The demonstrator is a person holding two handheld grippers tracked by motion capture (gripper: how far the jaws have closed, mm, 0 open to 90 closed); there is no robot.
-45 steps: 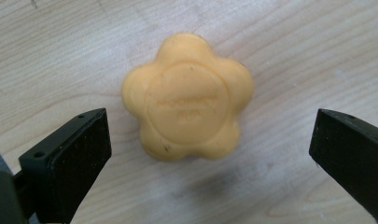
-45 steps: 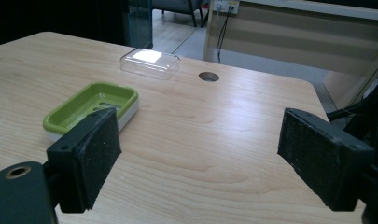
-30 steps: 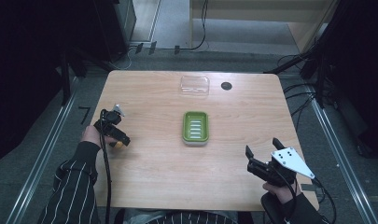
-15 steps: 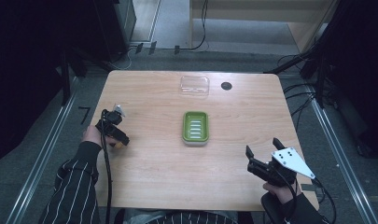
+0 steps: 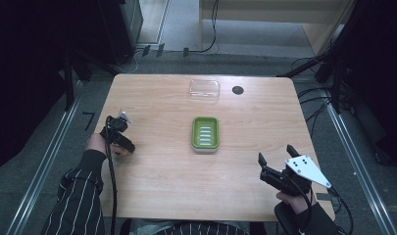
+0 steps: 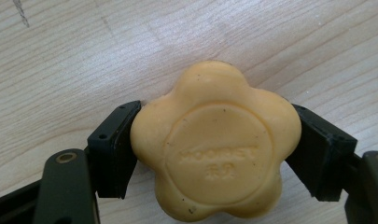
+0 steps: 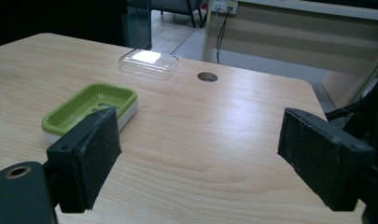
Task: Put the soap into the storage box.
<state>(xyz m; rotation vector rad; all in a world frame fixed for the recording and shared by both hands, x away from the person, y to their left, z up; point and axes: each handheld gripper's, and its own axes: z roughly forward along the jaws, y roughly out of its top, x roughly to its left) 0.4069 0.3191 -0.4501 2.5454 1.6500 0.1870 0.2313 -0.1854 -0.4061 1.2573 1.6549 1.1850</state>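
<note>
With our left gripper (image 6: pixel 214 154) just closing onto the soap (image 6: pixel 216 142) (flat on the table), we lift straight up toward the dish (image 5: pixel 205 133), right gripper (image 7: pixel 210 154) gaping idle.

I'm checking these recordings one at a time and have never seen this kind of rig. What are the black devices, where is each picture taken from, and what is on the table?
A person sits at a wooden table with hand-held black tongs in each hand. The high view looks down from above; each of the other two pictures comes from a camera riding on one pair of tongs. The left tongs have just been closing and now press both sides of a yellow flower-shaped soap bar lying on the wood. The right tongs stand open with nothing between them, near the table's front right corner. Mid-table sits a green soap dish; behind it lies a clear plastic lid, beside a round hole in the tabletop.
</note>
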